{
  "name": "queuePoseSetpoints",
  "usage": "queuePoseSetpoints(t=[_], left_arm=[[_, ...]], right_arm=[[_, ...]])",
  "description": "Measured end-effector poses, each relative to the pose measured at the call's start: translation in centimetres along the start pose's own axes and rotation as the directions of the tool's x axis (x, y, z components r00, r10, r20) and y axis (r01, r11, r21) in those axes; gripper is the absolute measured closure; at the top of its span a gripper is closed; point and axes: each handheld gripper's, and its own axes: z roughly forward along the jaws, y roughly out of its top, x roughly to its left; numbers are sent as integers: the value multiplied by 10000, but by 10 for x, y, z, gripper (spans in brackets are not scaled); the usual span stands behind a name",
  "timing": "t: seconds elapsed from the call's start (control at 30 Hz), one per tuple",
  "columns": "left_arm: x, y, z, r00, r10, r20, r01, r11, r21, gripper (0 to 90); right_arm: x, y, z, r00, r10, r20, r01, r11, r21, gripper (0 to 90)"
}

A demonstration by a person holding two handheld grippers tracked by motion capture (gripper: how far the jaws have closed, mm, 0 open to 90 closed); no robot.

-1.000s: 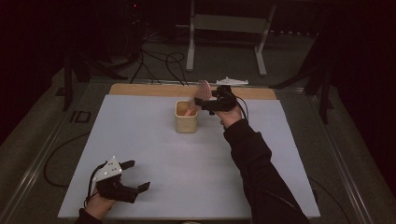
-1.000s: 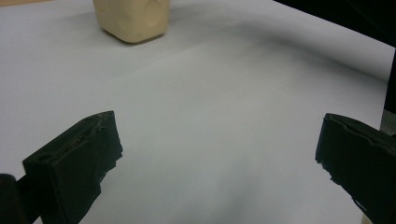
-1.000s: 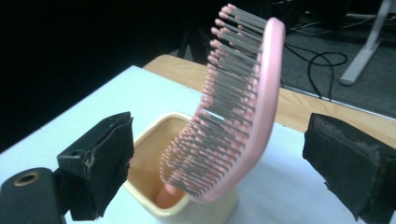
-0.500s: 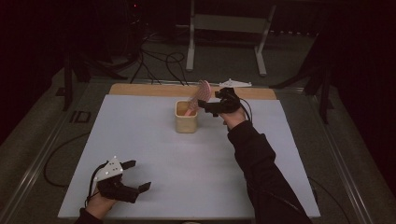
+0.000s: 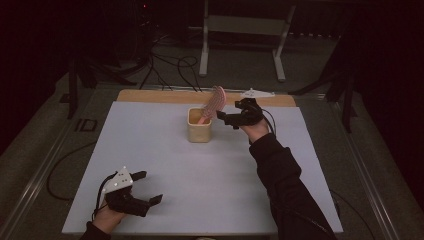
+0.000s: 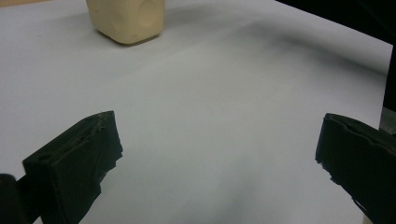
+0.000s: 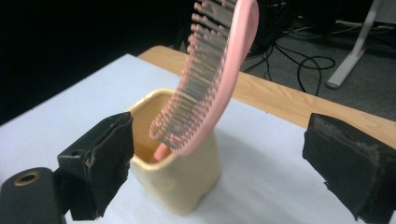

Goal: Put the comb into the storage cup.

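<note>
Right gripper view: we find the pink hairbrush (image 7: 219,70) standing handle-down in the cream cup (image 7: 177,182), just ahead of the right gripper (image 7: 224,163). Its jaws stand wide apart, touching neither.

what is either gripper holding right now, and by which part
Nothing. The right gripper has open jaws either side of the pink brush standing in the cup, not touching it. The left gripper is open.

One pink hairbrush (image 5: 216,100), one cream cup (image 5: 199,125), two tools on one table (image 5: 150,130).
</note>
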Motion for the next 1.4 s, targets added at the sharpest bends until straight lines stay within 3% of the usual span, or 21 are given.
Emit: queuePoseSetpoints(t=[0.43,0.9,1.4], left_arm=[[0,0,0,10000,-23,-27,22,10000,-23,4],[0,0,-1,10000,20,-48,-20,10000,-9,4],[-1,1,-1,10000,48,-64,-48,10000,0,4]], right_arm=[[6,-17,-7,9998,-179,-43,180,9997,173,91],[3,-49,-13,9998,70,-191,-62,9991,415,91],[3,-82,-28,9994,-89,-339,114,9971,754,91]])
